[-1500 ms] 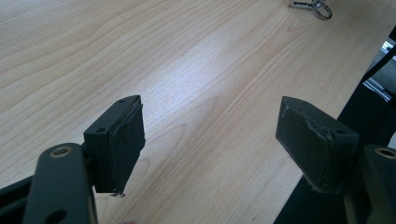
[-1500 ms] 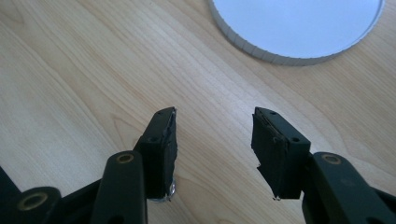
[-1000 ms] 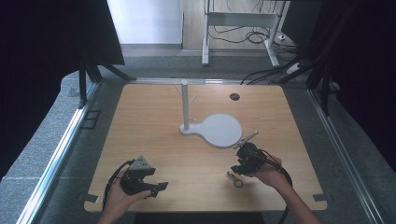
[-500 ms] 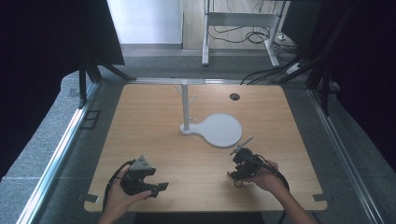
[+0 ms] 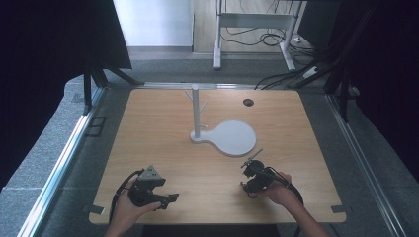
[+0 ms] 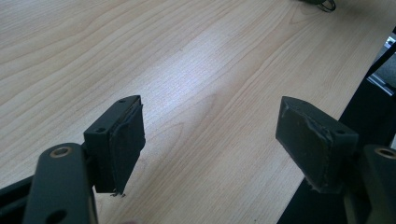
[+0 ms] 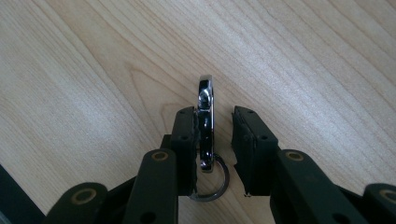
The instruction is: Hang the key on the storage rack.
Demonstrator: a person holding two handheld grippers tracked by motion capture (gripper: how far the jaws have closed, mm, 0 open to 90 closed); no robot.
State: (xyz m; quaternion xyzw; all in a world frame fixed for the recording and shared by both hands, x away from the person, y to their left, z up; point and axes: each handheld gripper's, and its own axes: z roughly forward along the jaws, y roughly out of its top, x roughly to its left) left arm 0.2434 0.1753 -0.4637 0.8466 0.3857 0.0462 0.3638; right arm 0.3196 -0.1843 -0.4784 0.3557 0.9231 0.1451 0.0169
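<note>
Right gripper [image 7: 214, 140]: jaws just closing around a shiny metal carabiner [image 7: 206, 122], not yet clamped.
Carabiner: lying on pale woodgrain table [image 7: 93, 93], thin key ring [image 7: 219, 184] attached.
Left gripper [image 6: 210, 140]: rubbery pads wide apart.

The high view looks down from above on the whole table [image 5: 148, 123]; both gripper views look closely at its wood.

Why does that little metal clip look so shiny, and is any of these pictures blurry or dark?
In the right gripper view the chrome clip mirrors overhead light as bright streaks, sharply focused. In the left gripper view a pale sheen lies on the wooden table, and the near jaws look soft. In the high view the surroundings fall very dark; the white stand shows clearly.
</note>
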